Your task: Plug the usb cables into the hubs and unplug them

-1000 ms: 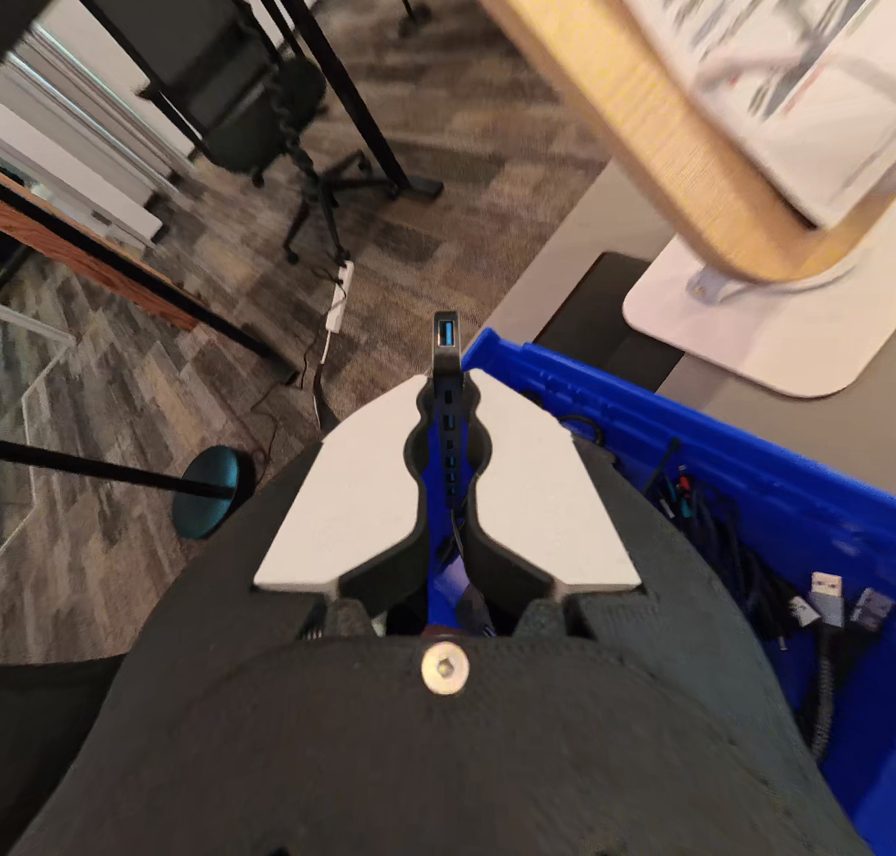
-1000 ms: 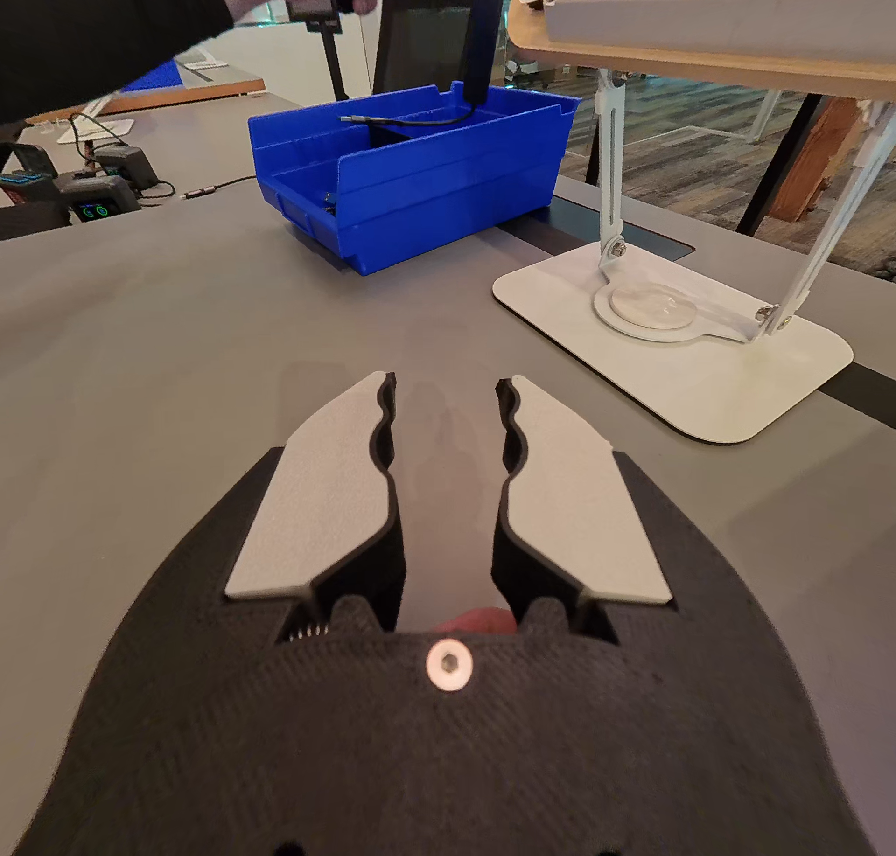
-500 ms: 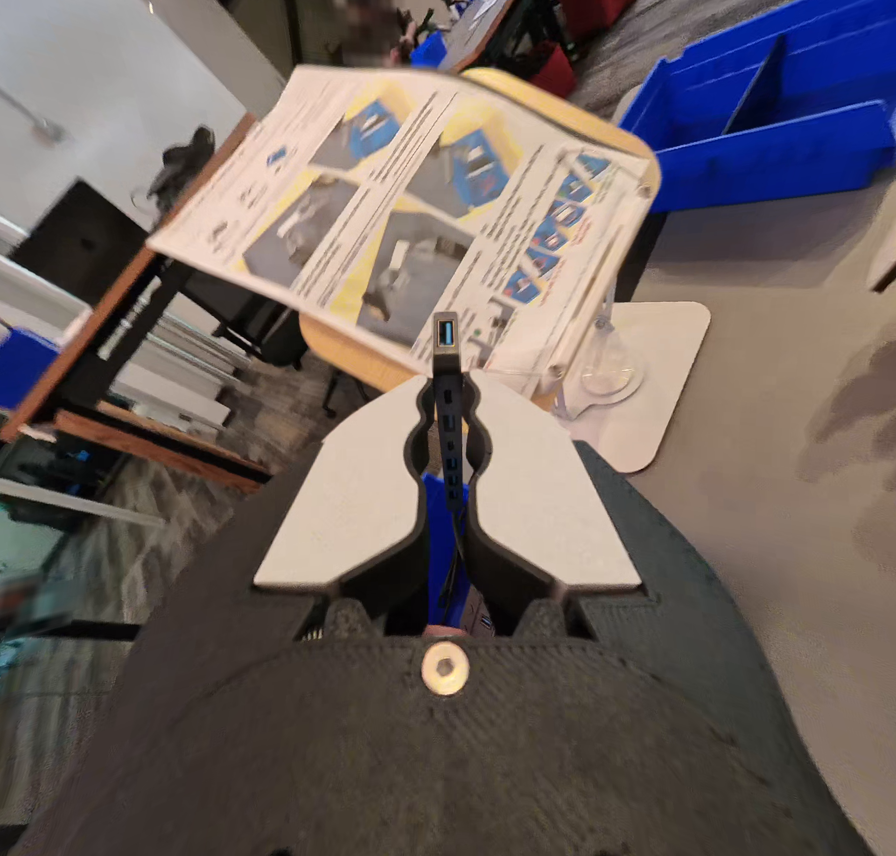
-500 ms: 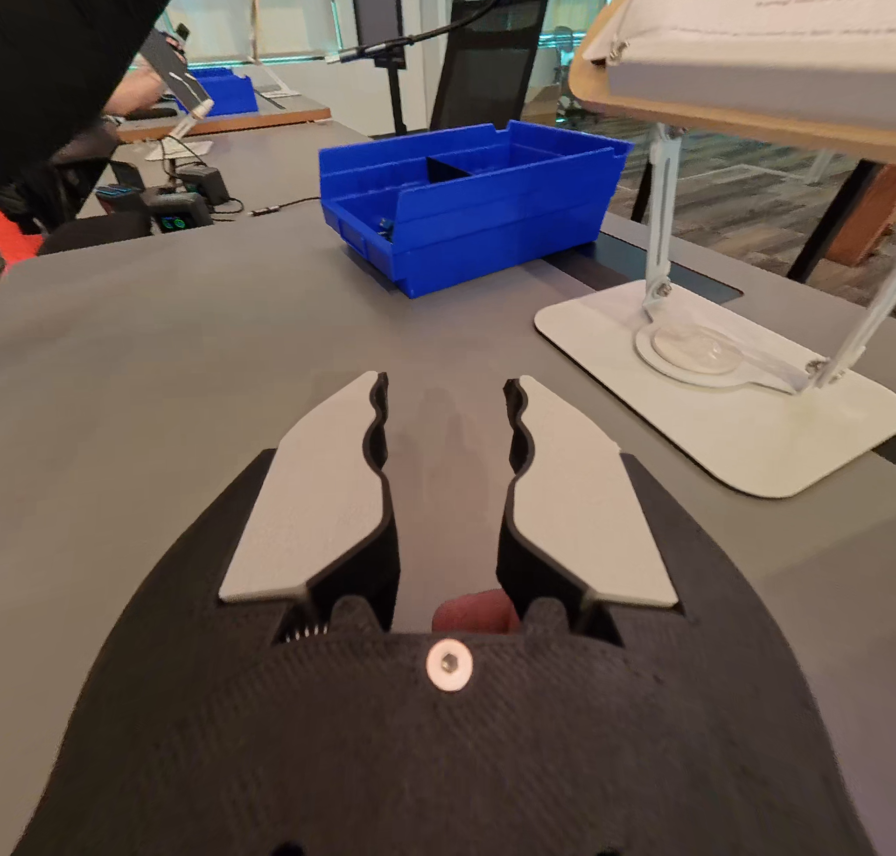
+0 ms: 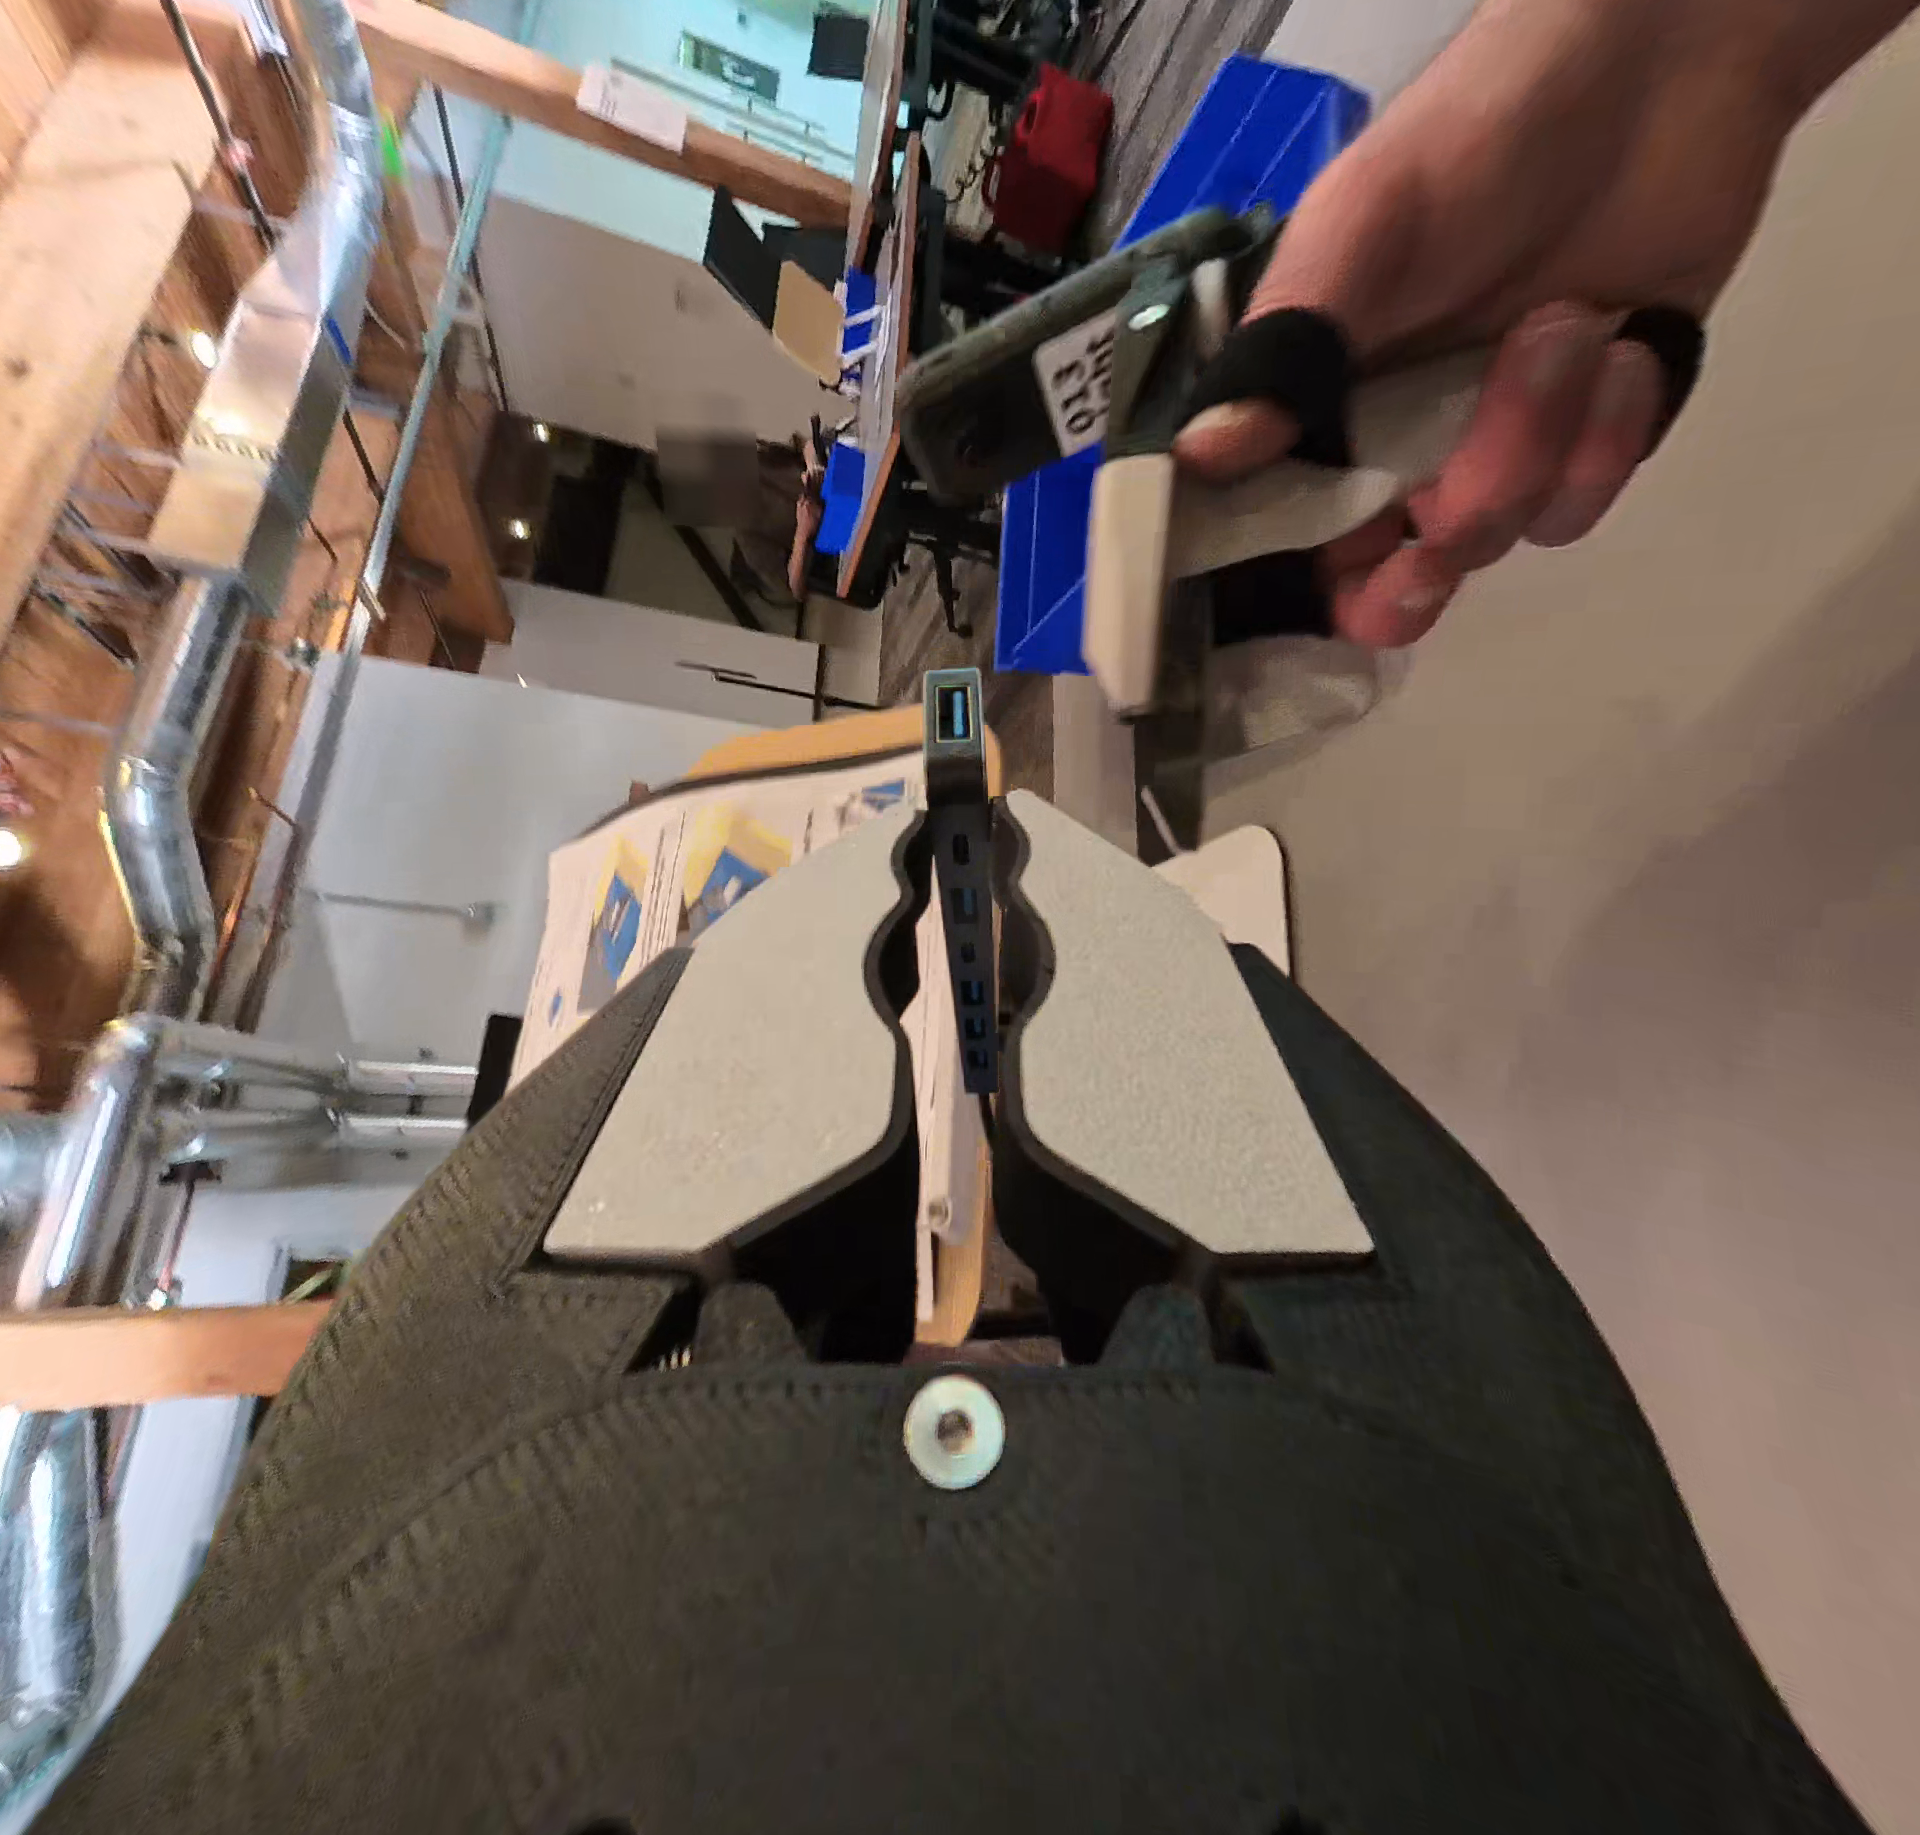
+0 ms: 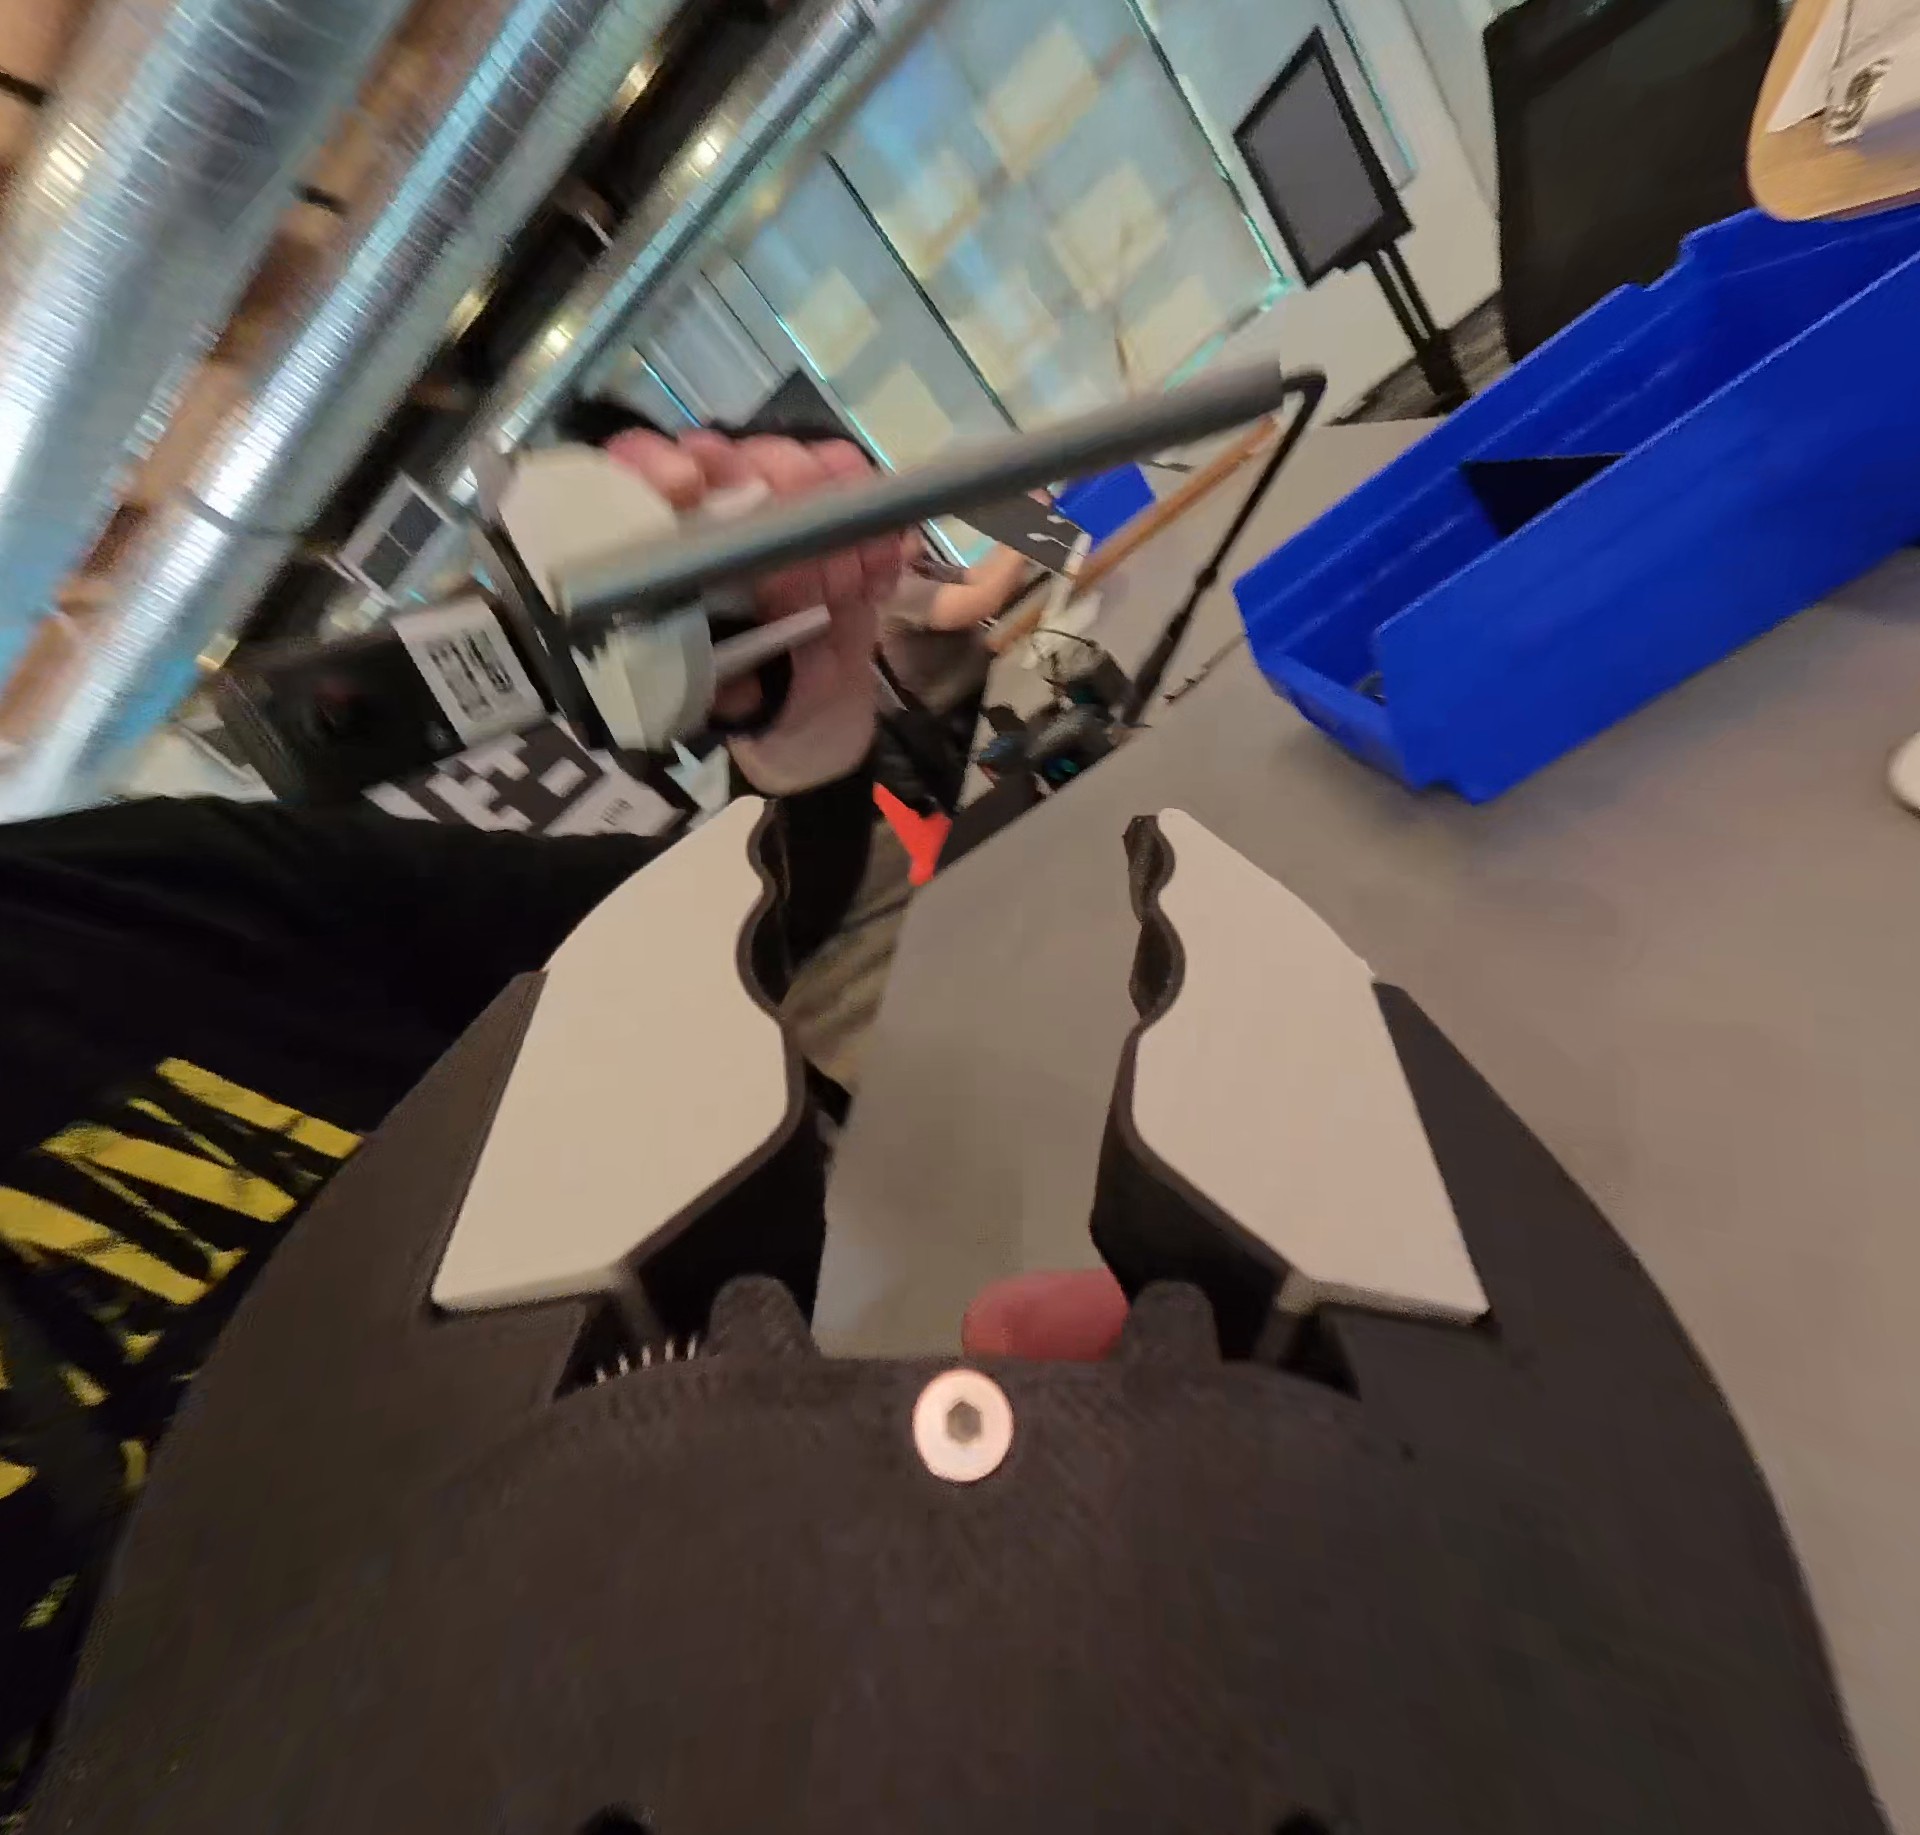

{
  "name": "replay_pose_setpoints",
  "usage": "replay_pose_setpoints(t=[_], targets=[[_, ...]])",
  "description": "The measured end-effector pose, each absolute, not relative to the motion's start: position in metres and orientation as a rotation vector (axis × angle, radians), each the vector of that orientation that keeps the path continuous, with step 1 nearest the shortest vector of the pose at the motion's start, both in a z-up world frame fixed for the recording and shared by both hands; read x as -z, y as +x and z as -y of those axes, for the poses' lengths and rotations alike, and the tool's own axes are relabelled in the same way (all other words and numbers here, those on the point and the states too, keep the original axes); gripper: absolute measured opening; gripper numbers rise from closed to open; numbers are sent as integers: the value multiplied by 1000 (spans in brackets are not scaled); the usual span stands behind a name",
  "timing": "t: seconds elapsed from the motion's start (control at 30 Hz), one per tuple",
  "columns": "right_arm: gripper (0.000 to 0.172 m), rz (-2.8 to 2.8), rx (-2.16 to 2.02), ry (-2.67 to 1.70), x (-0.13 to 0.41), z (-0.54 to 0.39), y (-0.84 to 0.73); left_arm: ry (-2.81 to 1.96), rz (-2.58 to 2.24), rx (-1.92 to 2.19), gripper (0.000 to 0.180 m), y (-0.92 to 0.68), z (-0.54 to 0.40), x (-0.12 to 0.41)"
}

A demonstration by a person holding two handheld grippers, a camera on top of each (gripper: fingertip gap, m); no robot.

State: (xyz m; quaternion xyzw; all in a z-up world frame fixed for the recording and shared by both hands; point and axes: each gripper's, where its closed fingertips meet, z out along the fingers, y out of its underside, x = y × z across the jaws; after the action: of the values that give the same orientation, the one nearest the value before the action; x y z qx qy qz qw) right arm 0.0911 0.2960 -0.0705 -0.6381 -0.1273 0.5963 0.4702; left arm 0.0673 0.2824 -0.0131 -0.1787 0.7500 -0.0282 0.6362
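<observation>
Left wrist view shows the left gripper (image 5: 961, 809) clamped on a thin dark hub (image 5: 961, 850), its 2 grey pads (image 5: 790, 1006) pressing the hub's flat sides. The hub stands edge-on, sticking out past the fingertips toward 12 o'clock, with 1 blue port (image 5: 956, 713) facing the camera at its far end and a row of smaller ports running down the narrow edge between the pads. At 1 o'clock, a hand (image 5: 1538, 258) carries the right gripper (image 5: 1127, 580), well apart from the hub. A paper sheet on a wooden board (image 5: 727, 850) lies behind the fingers, and a blue bin (image 5: 1049, 559) sits farther off.

From the right wrist view, the right gripper (image 6: 951, 835) has its jaws spread wide with nothing between them, only grey table (image 6: 1558, 954) beyond. At 1 o'clock to 2 o'clock stands the blue bin (image 6: 1621, 559); whether it holds cables cannot be told from this angle. At 10 o'clock the other hand (image 6: 790, 580) holds the left gripper and the hub as a long dark bar (image 6: 935, 497).

The step in hand looks like setup: the hub is secured and no cable is picked. Next, the free right gripper likely needs to reach for a cable, grip its plug squarely, and line it up with a port while the left keeps the hub steady.
</observation>
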Motion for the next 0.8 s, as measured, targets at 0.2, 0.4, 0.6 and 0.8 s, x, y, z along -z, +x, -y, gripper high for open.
replay_pose_setpoints(t=[0.2, 0.4, 0.6, 0.8], targets=[[61, 246, -1704, -1482, 67, -283, 91, -265, -1803, 11, 10, 75, -249, 49], [47, 268, -1835, -1532, 83, -278, 69, -135, -1882, -64, 10, 73, -232, 80], [27, 310, -1874, -1555, 97, -276, 51, -120, -1906, -91, 10, 70, -231, 98], [19, 309, -1808, -1528, 101, -281, 57, -217, -1927, -63, 17, 67, -238, 115]])
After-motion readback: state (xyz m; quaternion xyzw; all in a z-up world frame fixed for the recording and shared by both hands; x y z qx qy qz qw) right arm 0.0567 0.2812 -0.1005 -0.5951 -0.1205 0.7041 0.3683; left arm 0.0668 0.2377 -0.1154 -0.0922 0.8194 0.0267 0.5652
